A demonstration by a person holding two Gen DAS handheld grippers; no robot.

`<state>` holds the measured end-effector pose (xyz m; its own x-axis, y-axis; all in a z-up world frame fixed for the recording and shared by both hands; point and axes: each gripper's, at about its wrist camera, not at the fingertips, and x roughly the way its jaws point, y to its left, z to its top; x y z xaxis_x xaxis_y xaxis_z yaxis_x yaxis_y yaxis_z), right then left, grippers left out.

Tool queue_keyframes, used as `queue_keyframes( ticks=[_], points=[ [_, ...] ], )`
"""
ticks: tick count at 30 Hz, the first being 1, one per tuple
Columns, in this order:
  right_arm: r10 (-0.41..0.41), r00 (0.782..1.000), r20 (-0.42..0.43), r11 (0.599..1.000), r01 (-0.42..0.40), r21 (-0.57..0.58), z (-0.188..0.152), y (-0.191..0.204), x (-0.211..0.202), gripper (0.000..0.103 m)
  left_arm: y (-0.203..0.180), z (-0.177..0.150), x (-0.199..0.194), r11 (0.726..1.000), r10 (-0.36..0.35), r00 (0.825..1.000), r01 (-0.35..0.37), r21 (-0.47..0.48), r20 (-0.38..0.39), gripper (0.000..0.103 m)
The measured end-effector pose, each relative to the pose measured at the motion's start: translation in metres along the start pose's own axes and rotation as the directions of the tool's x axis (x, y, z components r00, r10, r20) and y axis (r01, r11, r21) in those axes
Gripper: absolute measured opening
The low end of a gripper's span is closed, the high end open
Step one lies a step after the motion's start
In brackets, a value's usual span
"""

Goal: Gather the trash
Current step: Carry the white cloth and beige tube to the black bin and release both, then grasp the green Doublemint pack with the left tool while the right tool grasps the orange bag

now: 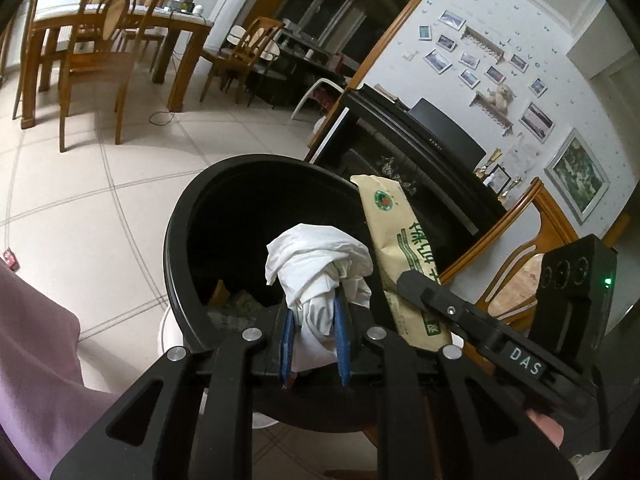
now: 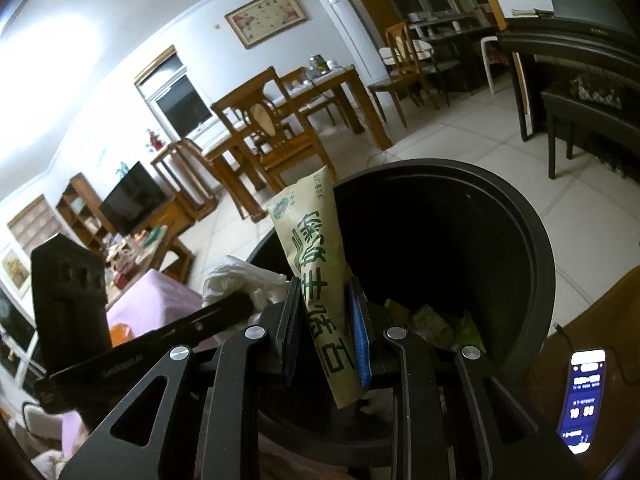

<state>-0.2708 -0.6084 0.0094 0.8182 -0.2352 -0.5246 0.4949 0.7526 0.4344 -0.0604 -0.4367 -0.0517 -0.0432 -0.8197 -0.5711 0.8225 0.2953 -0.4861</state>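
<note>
A round black trash bin (image 1: 184, 216) (image 2: 536, 240) stands on the tiled floor, with bits of packaging at its bottom. My left gripper (image 1: 314, 312) is shut on a crumpled white tissue wad (image 1: 316, 256) held over the bin's near rim. My right gripper (image 2: 326, 308) is shut on a long beige packet with green print (image 2: 316, 248), upright over the bin's near edge. In the left wrist view the same packet (image 1: 394, 240) and the right gripper's finger (image 1: 448, 308) show to the right of the tissue. The right wrist view shows the tissue (image 2: 240, 276) and the left gripper at left.
A dining table with wooden chairs (image 1: 96, 52) stands beyond the bin. A dark piano (image 1: 420, 136) sits at right, with a wooden chair back (image 1: 516, 240) near it. Purple cloth (image 1: 36, 344) lies at left. A lit phone screen (image 2: 586, 396) is at lower right.
</note>
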Motion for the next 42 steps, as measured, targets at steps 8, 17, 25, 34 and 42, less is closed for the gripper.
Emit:
queue_keyframes(
  ticks=[8,17,25,34,42],
  points=[
    [-0.009,1.000,-0.015,1.000,0.009,0.016,0.002,0.003,0.014,0.023,-0.007,0.000,0.005,1.000,0.012,1.000,-0.012,0.023,-0.012,0.018],
    [0.008,1.000,-0.014,0.999,-0.007,0.045,0.003,0.001,0.018,0.046,-0.007,0.001,0.013,0.999,0.052,0.998,-0.051,0.018,-0.047,0.048],
    [0.025,0.999,0.042,0.997,-0.028,0.072,-0.001,0.011,0.005,0.074,-0.016,0.003,-0.011,0.998,0.054,0.998,-0.054,0.045,0.017,0.087],
    [0.068,0.997,0.037,0.998,-0.069,0.009,-0.011,0.051,0.010,0.075,0.006,0.003,-0.099,0.993,0.106,0.979,-0.113,0.032,0.173,0.087],
    [0.176,0.981,-0.078,0.972,-0.186,-0.146,-0.033,0.143,0.047,0.075,0.103,-0.013,-0.222,0.847,0.525,0.799,-0.525,-0.087,0.294,0.087]
  ],
)
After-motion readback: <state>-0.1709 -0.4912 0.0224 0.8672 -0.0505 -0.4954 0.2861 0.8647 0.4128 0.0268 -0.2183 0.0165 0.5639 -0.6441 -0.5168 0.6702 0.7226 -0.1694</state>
